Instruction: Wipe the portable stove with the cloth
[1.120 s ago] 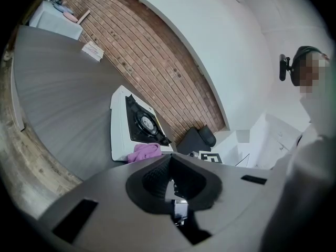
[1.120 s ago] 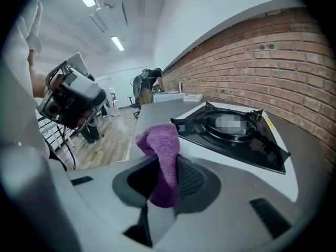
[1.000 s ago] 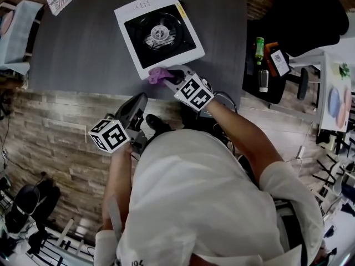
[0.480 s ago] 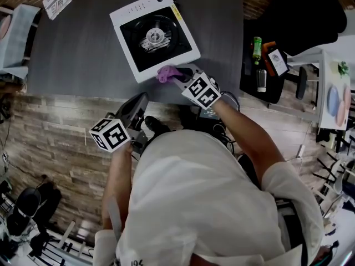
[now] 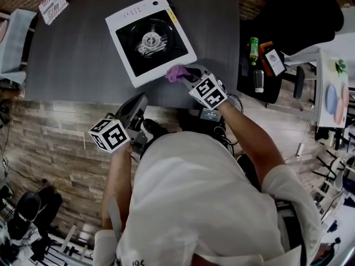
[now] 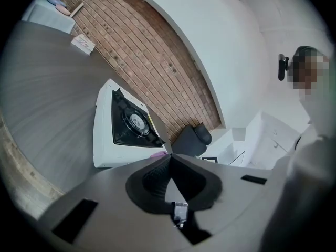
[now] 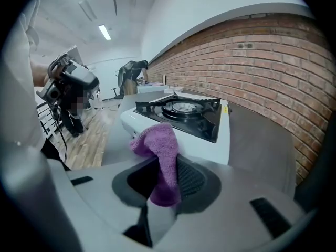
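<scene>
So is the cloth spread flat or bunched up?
Bunched: the purple cloth sticks up crumpled from the right claw, pinched between its shut jaws.

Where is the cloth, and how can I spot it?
Find the grey table, then the white stove on it. Beside the stove's edge nearest the person, the right gripper pinches a small cloth. It is the only purple, fluffy thing there.

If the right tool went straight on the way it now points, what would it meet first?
Most likely the stove, at its white near edge just ahead; the purple cloth held in the right tool would touch it first.
</scene>
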